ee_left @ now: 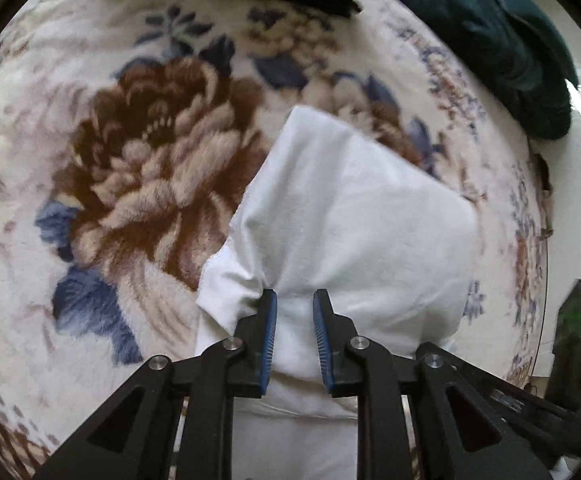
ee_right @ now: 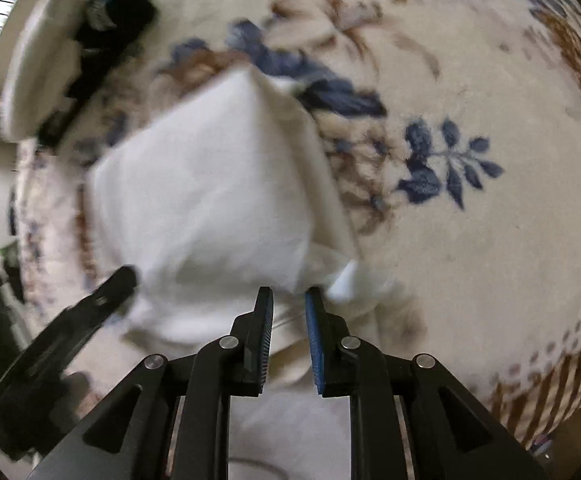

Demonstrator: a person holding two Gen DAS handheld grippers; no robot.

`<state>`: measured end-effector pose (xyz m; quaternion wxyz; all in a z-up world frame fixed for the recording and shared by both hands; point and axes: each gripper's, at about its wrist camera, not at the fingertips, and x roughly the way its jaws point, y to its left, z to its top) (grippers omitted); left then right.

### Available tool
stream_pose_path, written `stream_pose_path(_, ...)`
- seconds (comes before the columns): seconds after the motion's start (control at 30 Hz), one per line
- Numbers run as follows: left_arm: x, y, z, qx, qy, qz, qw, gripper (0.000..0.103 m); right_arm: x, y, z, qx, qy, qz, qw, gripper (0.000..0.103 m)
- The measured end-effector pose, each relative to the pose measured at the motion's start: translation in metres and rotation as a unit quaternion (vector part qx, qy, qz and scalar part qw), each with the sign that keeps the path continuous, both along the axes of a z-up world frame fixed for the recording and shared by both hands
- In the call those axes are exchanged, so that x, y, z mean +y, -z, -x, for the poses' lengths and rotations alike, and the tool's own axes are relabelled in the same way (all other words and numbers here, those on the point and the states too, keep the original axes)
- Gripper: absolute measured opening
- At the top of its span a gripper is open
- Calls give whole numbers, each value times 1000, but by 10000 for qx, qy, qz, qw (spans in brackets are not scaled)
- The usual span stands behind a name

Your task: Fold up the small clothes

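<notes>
Left gripper (ee_left: 295,296) fingers stood slightly apart with a bunch of the folded white cotton garment (ee_left: 354,216) between the blue pads, though whether they pinched it I couldn't tell; same for the right gripper (ee_right: 288,294), fingers slightly apart at the garment's near edge, fabric between them. The garment lay just beyond both sets of fingers on the cream floral plush blanket (ee_left: 130,152), running away from the fingers. Both grippers sat at that same near edge, neither nearer.
</notes>
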<state>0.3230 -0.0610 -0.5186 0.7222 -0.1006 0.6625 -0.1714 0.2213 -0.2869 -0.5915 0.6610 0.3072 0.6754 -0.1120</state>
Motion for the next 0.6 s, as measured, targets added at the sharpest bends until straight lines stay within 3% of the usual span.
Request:
stream_pose_path(0.13,8,-15,-1,94,-243,340,9991,18,-13,-12,-3,-116,113,-338,9993,18)
stream_pose_path(0.2,11,-32,-5,-49,-348,488,9982,35,-24,-38,-3,-471,221,-312,9982,19)
stream_pose_path(0.23,12,-39,-9,-139,-371,561,9976,55,-30,-48,-6,-640,296,-319,9970,21)
stream_pose_path(0.27,11,-43,-14,-225,-389,583,9973,73,-37,-55,-9,-801,374,-347,9955,32)
stream_pose_path(0.3,11,-47,-21,-331,-414,561,9970,77,-43,-58,-13,-902,464,-376,9941,44)
stream_pose_path(0.4,5,-46,-46,-542,-421,360,9970,77,-63,-47,-39,-1075,803,-562,9894,46)
stream_pose_path(0.47,2,-42,-63,-569,-404,296,9971,77,-73,-25,-57,-955,905,-807,9880,46)
stream_pose_path(0.5,1,-40,-70,-604,-389,242,9971,77,-73,-16,-62,-924,954,-916,9869,42)
stream_pose_path(0.53,1,-38,-76,-628,-373,198,9971,77,-73,-12,-67,-1029,1048,-1040,9837,33)
stream_pose_path(0.57,2,-38,-80,-650,-363,179,9971,77,-73,-14,-72,-1176,970,-1032,9829,12)
stream_pose_path(0.6,2,-36,-85,-673,-342,153,9970,77,-68,-15,-77,-1204,797,-859,9858,9)
